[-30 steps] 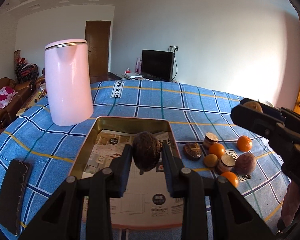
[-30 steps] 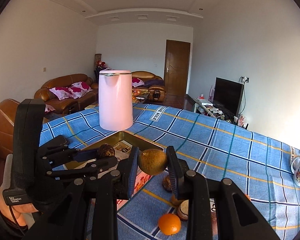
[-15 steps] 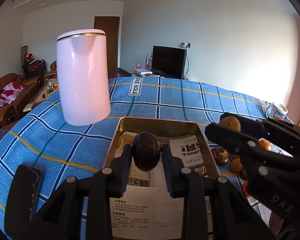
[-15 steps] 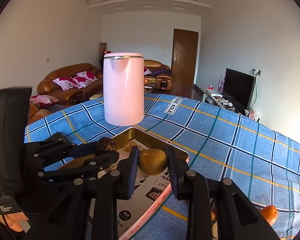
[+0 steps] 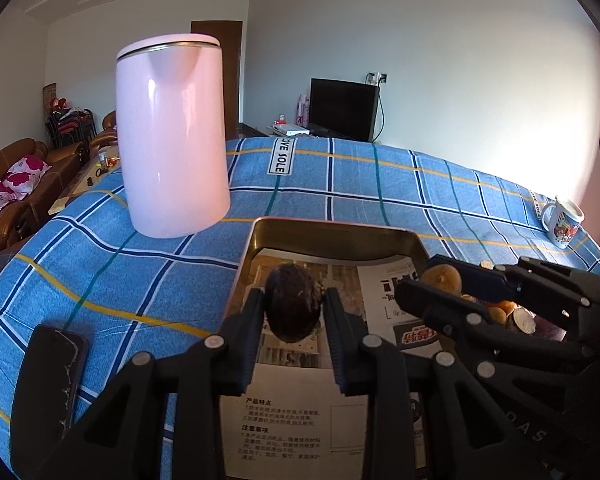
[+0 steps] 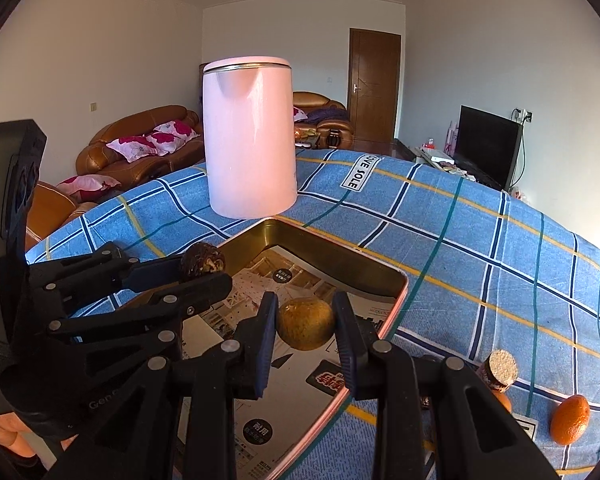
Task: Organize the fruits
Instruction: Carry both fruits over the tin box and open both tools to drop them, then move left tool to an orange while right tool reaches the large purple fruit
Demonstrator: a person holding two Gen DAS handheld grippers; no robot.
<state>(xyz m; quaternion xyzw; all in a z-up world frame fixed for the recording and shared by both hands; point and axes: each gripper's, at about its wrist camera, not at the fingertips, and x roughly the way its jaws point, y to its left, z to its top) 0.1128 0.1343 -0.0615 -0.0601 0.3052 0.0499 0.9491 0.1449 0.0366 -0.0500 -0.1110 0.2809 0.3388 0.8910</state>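
Fruits are being carried in both grippers, and both are hanging above the gold metal tray (image 5: 332, 236), which is lined with printed paper sheets (image 5: 296, 412). A dark, wrinkled round fruit (image 5: 294, 304) is sitting clamped between the narrow jaws of the left gripper (image 5: 294, 312), over the left part of the tray, near its far wall. A yellow-brown round fruit (image 6: 306, 322) is sitting pinched in the right gripper (image 6: 306, 328), whose jaws are also nearly closed around it; it is hanging over the right side of the tray, close to the pink rim (image 6: 400, 300). Both fruits are almost round, so no long axis is mattering here. The relation that is counting is vertical: each fruit is lying directly over the paper, with air under it, so I judge the coming move needs lowering before letting go. The pink kettle (image 5: 172, 136) is standing just behind the tray, and more fruits, among them an orange (image 6: 570, 420), are waiting on the blue checked cloth (image 5: 120, 272) to the right.
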